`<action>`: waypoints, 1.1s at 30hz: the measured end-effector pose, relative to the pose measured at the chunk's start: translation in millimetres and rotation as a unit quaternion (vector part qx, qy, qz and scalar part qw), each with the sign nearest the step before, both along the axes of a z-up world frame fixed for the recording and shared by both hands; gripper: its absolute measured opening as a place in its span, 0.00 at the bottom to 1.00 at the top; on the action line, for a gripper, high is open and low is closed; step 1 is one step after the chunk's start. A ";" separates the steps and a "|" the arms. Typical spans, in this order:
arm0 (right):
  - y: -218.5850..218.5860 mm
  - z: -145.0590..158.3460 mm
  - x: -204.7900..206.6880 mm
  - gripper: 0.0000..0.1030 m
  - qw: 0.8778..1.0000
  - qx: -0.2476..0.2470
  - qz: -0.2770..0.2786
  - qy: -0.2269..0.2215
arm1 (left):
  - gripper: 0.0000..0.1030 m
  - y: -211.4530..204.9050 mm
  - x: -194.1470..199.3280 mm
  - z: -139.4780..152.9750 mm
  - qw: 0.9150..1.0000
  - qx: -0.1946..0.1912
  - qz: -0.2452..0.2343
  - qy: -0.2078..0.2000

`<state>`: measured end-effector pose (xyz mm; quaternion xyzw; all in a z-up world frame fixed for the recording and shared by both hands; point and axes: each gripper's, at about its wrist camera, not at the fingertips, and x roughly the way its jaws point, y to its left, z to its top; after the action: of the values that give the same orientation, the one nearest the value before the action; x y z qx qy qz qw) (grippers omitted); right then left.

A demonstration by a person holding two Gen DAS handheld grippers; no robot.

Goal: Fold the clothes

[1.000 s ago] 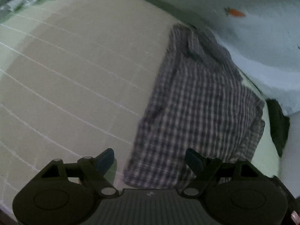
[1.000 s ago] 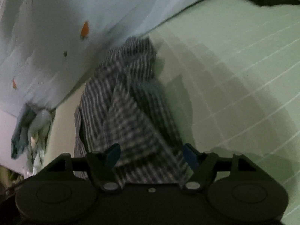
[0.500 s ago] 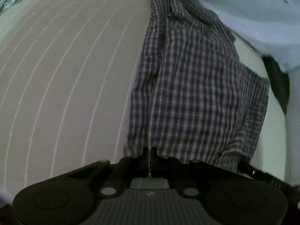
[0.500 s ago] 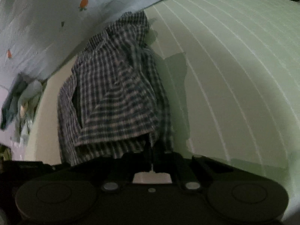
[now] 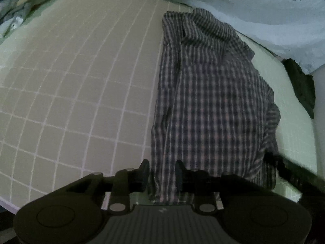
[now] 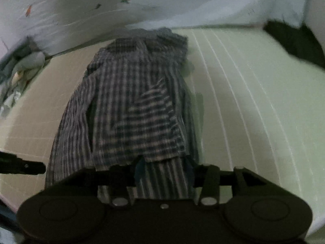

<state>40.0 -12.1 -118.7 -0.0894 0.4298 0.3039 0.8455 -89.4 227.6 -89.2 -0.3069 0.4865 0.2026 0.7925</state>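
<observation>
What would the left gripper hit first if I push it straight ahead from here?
The plaid shirt. Its near hem already lies between the left gripper's parted fingers, so going forward would bunch the cloth along the green mat. Height above the mat is unclear.

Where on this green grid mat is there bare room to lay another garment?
Bare green grid mat lies left of the checked shirt, and right of it toward the dark cloth. Crowded: the far-left crumpled clothes.
</observation>
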 end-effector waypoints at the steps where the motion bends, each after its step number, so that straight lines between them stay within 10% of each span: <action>1: 6.6 6.3 4.4 0.44 1.000 0.016 -0.002 -0.011 | 0.33 -1.3 -0.9 2.8 1.000 0.003 -0.001 -0.002; 9: 11.7 39.4 20.7 0.54 0.991 0.123 -0.020 -0.049 | 0.44 -0.7 -7.9 5.9 1.000 0.010 0.007 0.003; 17: -52.9 12.1 2.7 0.53 0.986 0.103 -0.116 0.052 | 0.44 1.1 -16.6 2.4 1.000 0.012 0.020 0.014; 33: -20.4 11.3 -50.3 0.37 0.999 0.039 0.020 -0.018 | 0.61 -4.8 -21.9 10.2 0.998 0.055 0.016 0.020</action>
<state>-10.3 -32.5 -107.4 -0.0708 0.4007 0.3356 0.8496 -111.3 222.9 -79.0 -0.2666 0.4854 0.2476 0.7950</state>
